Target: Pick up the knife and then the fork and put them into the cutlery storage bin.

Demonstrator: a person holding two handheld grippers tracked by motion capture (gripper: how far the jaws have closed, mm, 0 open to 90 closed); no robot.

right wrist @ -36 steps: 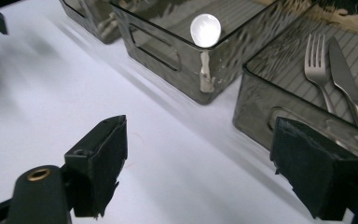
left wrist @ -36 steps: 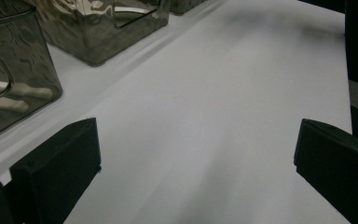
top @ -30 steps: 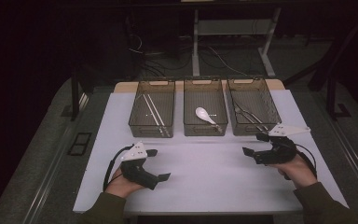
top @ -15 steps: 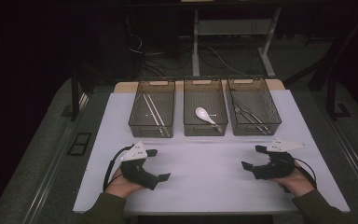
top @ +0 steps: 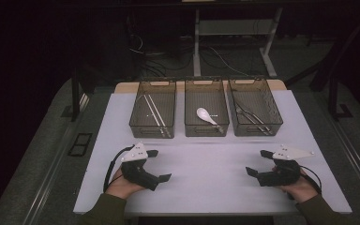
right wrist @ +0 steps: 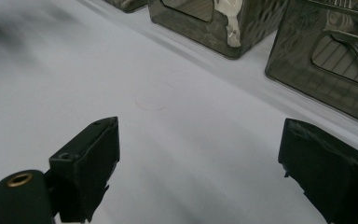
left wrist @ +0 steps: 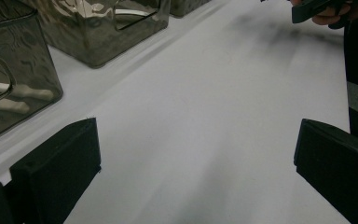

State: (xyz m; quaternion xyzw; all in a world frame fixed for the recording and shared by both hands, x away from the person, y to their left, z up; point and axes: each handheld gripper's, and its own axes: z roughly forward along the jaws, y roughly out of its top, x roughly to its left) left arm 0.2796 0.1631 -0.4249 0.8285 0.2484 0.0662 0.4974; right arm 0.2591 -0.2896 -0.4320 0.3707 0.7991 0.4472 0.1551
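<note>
Three smoky clear bins stand in a row at the back of the white mat (top: 206, 187). The left bin (top: 136, 123) holds thin pale sticks, the middle bin (top: 188, 125) a white spoon (top: 206, 115), the right bin (top: 277, 119) metal utensils (top: 249, 115). My left gripper (top: 159, 165) rests low over the mat's near left, open and empty, its jaws wide apart (left wrist: 196, 172). My right gripper (top: 258, 162) sits at the near right, open; its jaws (right wrist: 200, 172) have just been opening with nothing between them. Ahead of it stand the middle bin (right wrist: 200, 25) and the right bin (right wrist: 303, 70).
The mat lies on a table with a wooden edge (top: 122, 86) behind the bins. Dark floor, cables and a desk frame (top: 197, 42) lie beyond. My other hand and gripper (left wrist: 326, 9) show far off in the left gripper view. Bare mat lies between the grippers.
My right hand has drawn back from the right bin toward the near edge and sunk closer to the mat. The left hand has stayed put.
</note>
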